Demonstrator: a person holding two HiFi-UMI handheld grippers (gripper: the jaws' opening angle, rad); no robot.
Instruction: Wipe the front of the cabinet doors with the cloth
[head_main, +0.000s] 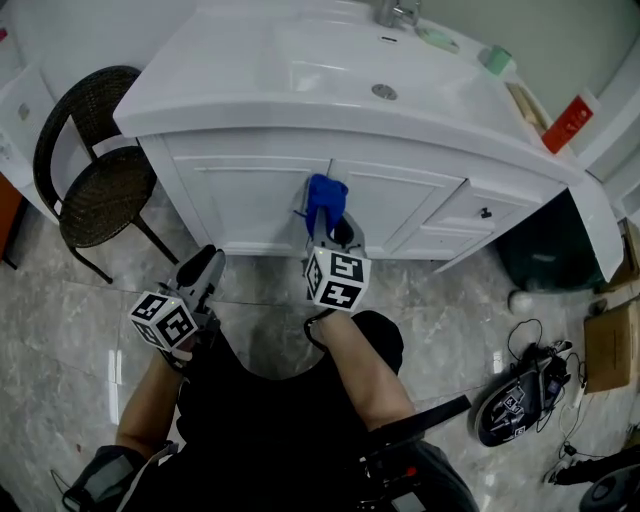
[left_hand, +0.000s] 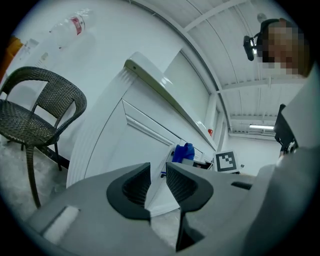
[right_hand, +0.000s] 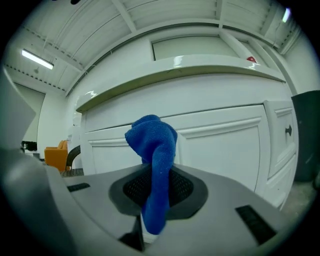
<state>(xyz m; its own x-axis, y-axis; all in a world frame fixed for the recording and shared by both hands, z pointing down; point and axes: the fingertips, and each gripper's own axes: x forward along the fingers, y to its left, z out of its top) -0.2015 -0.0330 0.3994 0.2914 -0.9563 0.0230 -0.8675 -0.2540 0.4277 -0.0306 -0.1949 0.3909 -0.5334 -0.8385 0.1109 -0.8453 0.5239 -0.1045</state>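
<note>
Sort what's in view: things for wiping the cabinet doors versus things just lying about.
For the job: blue cloth, clamped in the right gripper; cabinet doors.
Lying about: wicker chair, red item by the counter, cardboard box on the floor.

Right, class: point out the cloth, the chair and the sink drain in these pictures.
cloth (head_main: 325, 195): head view, on its bunched upper part.
chair (head_main: 105, 195): head view, on the woven seat.
drain (head_main: 384, 92): head view, on the round metal fitting.
</note>
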